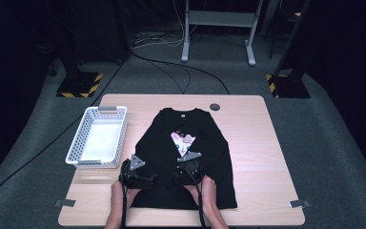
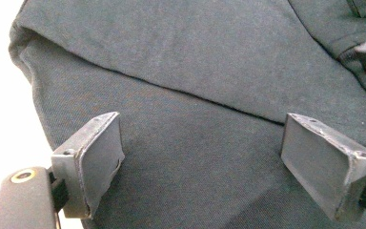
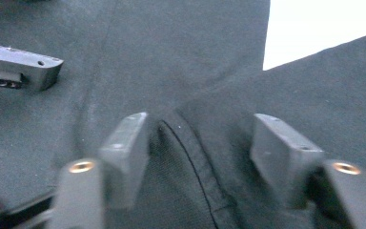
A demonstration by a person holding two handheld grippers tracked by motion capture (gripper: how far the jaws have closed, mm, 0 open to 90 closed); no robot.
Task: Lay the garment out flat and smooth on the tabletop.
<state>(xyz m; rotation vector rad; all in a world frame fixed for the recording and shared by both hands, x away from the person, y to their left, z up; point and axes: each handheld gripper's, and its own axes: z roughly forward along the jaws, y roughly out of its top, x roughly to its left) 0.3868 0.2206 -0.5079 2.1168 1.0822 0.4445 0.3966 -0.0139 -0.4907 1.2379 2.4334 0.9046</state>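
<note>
Claws [image 1: 138, 164] on shirt [image 1: 209, 148], basket [image 1: 78, 143] beside.

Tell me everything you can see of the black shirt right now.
The black shirt looks like soft knit cotton and lies flat mid-table, collar toward the far edge. Both sleeves are folded in diagonally, leaving a triangle of its pale printed graphic showing. A white label sits inside the collar. The left gripper hovers open over the folded left side. The right gripper straddles a hemmed fold; its pads do not look clamped on it.
</note>
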